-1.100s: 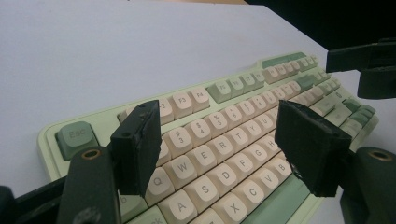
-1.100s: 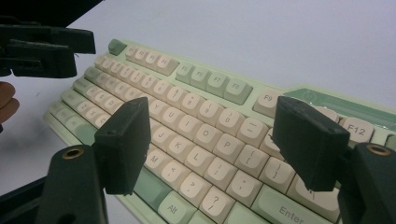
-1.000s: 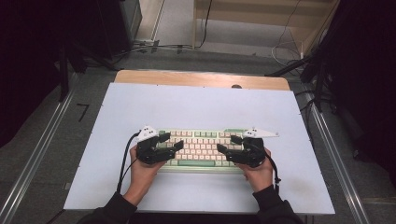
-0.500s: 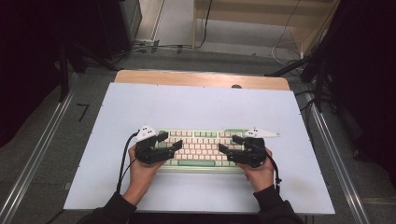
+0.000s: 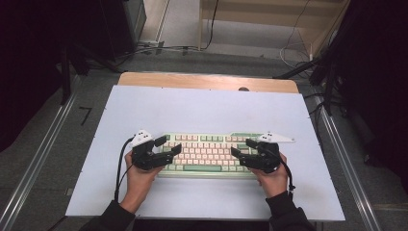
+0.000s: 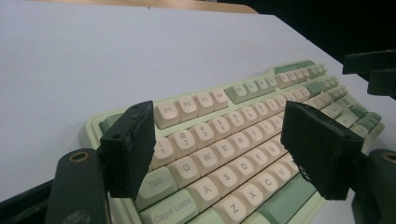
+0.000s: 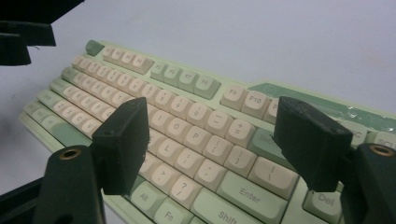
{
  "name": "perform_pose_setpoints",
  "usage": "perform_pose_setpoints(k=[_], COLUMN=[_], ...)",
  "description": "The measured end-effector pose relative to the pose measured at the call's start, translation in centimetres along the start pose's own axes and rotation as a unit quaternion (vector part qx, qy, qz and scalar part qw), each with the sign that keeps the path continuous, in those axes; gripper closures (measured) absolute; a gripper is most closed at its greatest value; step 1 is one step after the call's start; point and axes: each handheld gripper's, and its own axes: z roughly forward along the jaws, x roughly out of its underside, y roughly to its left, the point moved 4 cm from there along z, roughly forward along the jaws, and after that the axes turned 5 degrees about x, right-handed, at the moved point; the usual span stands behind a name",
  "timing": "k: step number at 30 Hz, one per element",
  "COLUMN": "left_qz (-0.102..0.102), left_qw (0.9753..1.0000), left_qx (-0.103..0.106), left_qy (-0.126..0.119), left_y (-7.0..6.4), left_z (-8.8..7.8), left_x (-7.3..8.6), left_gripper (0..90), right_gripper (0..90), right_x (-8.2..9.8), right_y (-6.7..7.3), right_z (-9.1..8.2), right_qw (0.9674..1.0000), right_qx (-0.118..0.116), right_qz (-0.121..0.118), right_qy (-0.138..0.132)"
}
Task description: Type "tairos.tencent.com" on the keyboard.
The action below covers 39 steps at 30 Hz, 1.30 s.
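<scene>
your left gripper (image 5: 169, 145) hovered over the left end of the keyboard (image 5: 211, 151), its jaws wide apart after just opening further, with nothing between them but the keys below. your right gripper (image 5: 244, 150) hung over the right end, jaws also spread wide and empty. the keyboard, cream and green, lay flat on the pale blue table (image 5: 202, 108), near your edge and roughly centred between your hands.
</scene>
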Motion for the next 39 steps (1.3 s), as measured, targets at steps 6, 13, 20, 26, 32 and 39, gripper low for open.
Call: perform_pose_setpoints(k=[6,13,20,26,32,39], left_qz=[-0.007,-0.008,-0.01,-0.013,-0.016,-0.023], left_qw=[0.9999,0.9997,0.9994,0.9991,0.9986,0.9978], left_qx=[-0.01,-0.022,-0.032,-0.04,-0.049,-0.062], left_qy=[-0.005,-0.002,-0.001,-0.003,-0.006,-0.008], left_y=[0.9,1.8,2.5,3.1,3.9,4.7], left_z=[-0.8,-1.3,-1.9,-2.5,-3.2,-3.9], left_x=[0.1,0.3,0.6,0.7,0.8,1.0], left_gripper=[27.1,27.2,27.1,27.2,27.1,27.1], right_gripper=[25.1,25.1,25.1,25.1,25.1,25.1], right_x=[0.1,0.5,1.0,1.3,1.5,2.0], right_y=[-0.6,-1.8,-3.0,-3.9,-4.8,-6.2], right_z=[-0.7,-1.6,-2.4,-3.0,-3.6,-4.6], right_qw=[1.0,0.9997,0.9992,0.9986,0.9979,0.9965], right_qx=[0.007,0.02,0.034,0.046,0.056,0.072], right_qz=[0.004,0.013,0.018,0.023,0.028,0.038], right_qy=[-0.005,-0.008,-0.008,-0.011,-0.014,-0.018])
